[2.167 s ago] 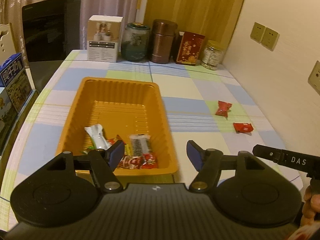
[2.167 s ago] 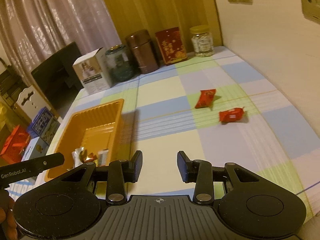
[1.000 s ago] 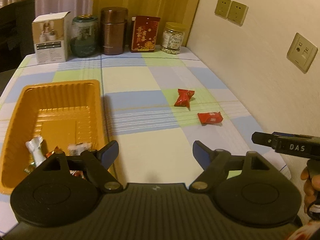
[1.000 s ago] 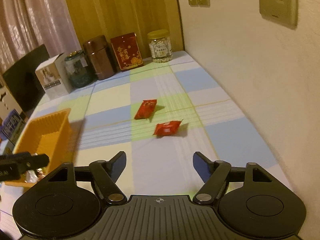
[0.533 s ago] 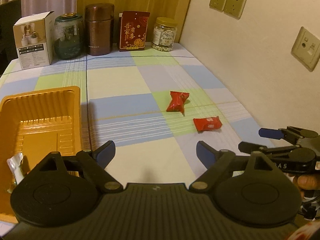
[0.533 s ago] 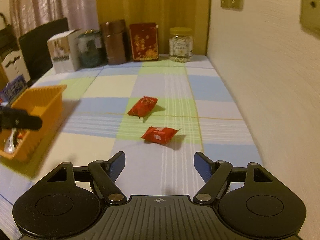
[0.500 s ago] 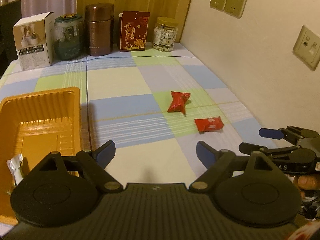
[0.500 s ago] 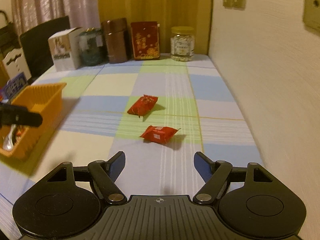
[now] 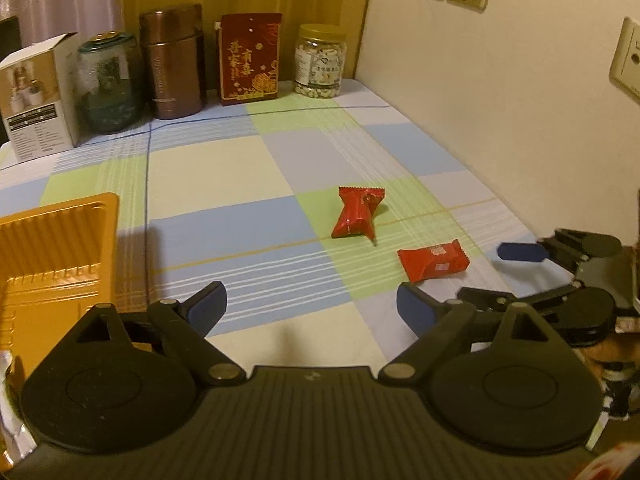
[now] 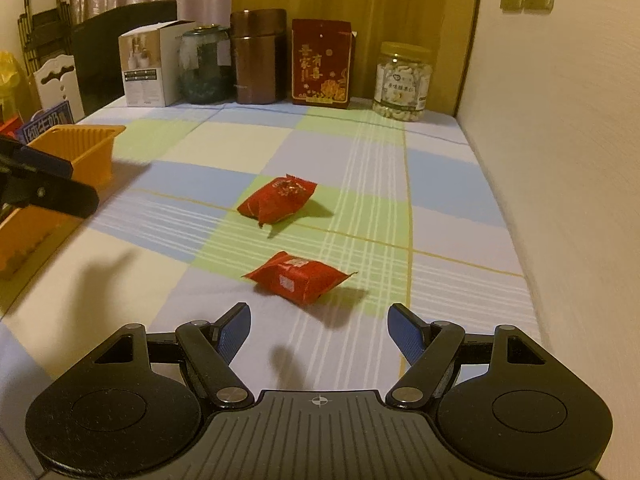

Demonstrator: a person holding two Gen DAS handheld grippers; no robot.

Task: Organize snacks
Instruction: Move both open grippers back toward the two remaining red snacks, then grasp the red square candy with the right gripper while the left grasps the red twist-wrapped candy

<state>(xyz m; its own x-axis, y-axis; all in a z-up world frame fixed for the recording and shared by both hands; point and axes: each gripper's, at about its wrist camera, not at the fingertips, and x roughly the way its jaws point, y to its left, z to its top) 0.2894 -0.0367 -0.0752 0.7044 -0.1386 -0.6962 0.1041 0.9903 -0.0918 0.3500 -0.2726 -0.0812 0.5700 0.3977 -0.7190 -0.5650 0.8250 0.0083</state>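
A: Where's the right gripper (image 10: 319, 326)?
B: Low over the checked tablecloth (image 10: 208, 148), jaws wide apart, nothing betw. them. The nearer red snack packet (image 10: 301, 277) lies just ahead of the blue fingertips (image 10: 236, 330), apart from them, not touched.

A: And the 2nd packet?
B: The farther red snack packet (image 10: 277, 199) sits on a green square beyond the first, near it but separate. From the left wrist cam they show as nearer (image 9: 433, 260) and farther (image 9: 359, 213), both flat on the cloth.

A: Left gripper (image 9: 311, 307)?
B: Also spread apart and empty, hovering over the cloth w/ the orange tray (image 9: 60, 236) at its left side. In the right cam its tip pokes in from the left edge, in front of the tray (image 10: 86, 148).

A: Anything in the tray?
B: Prob. a silvery wrapper at the very left edge of the left cam, but it's cropped, can't say more.

A: Back of the table?
B: White box (image 10: 154, 66), glass jar (image 10: 206, 66), brown canister (image 10: 258, 56), red box (image 10: 322, 62), plastic nut jar (image 10: 404, 82), in a row by the curtain.
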